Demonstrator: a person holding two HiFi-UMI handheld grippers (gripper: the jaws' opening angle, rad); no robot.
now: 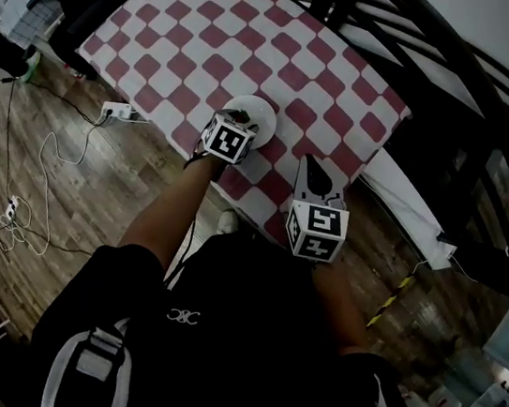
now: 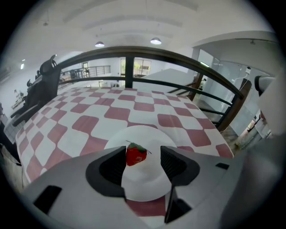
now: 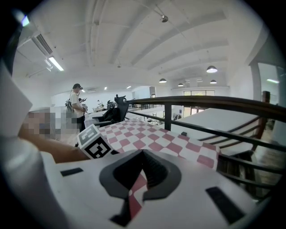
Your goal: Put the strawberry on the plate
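Our left hand-held gripper [image 2: 143, 157] stands wide over the white plate [image 2: 149, 134], its pads pressing on nothing. Our right hand-held gripper [image 3: 143, 154] is closed and empty (off at 4 o'clock in the head view). The risk we see is that the strawberry [image 2: 136, 154] sits hard by the 9 o'clock jaw, so a sideways drag could roll it onto the checked desk [image 2: 111, 112]. It lies on the plate, between the jaws.

Looks steeply down on a desk [image 1: 195, 28] draped in red-and-white checked cloth. Finds the left claw [image 1: 246, 123] over the near rim of a white plate [image 1: 266, 112], the right claw [image 1: 312, 170] apart from it, by the desk's front edge. Shows a white power strip [image 1: 116, 112] on the wooden floor [image 1: 115, 186].
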